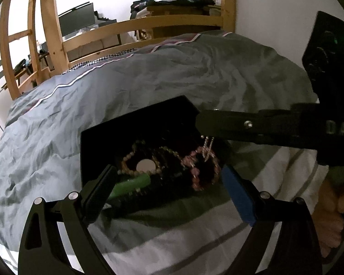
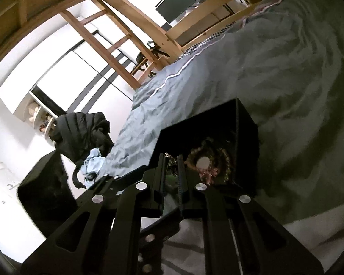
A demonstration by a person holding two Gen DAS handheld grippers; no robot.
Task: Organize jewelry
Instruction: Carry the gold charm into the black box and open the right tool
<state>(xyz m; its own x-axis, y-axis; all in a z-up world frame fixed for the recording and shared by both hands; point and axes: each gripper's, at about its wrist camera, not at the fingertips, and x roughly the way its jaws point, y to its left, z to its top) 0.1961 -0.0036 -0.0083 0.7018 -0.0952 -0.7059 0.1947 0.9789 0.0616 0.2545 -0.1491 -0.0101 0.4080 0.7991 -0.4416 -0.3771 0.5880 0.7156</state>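
A black jewelry box (image 1: 135, 123) lies open on the bed, with a tan bead bracelet (image 1: 130, 158) around a white disc, a pink bead bracelet (image 1: 201, 171) and a green piece (image 1: 130, 184) inside. My left gripper (image 1: 168, 171) hovers open over the box's near end, nothing between its fingers. My right gripper (image 1: 201, 123) reaches in from the right above the box. It is shut on a thin ball chain (image 1: 207, 146) that dangles from its tip. In the right wrist view the chain (image 2: 170, 160) sits pinched at the right gripper (image 2: 170, 162) in front of the box (image 2: 217, 123).
The box rests on a rumpled grey duvet (image 1: 149, 80) over a striped sheet (image 1: 172, 240). A wooden bed frame (image 1: 50, 34) rises behind. A hand (image 1: 328, 217) holds the right gripper's handle. Off the bed's edge lie a black jacket (image 2: 80, 133) and a dark bin (image 2: 45, 194).
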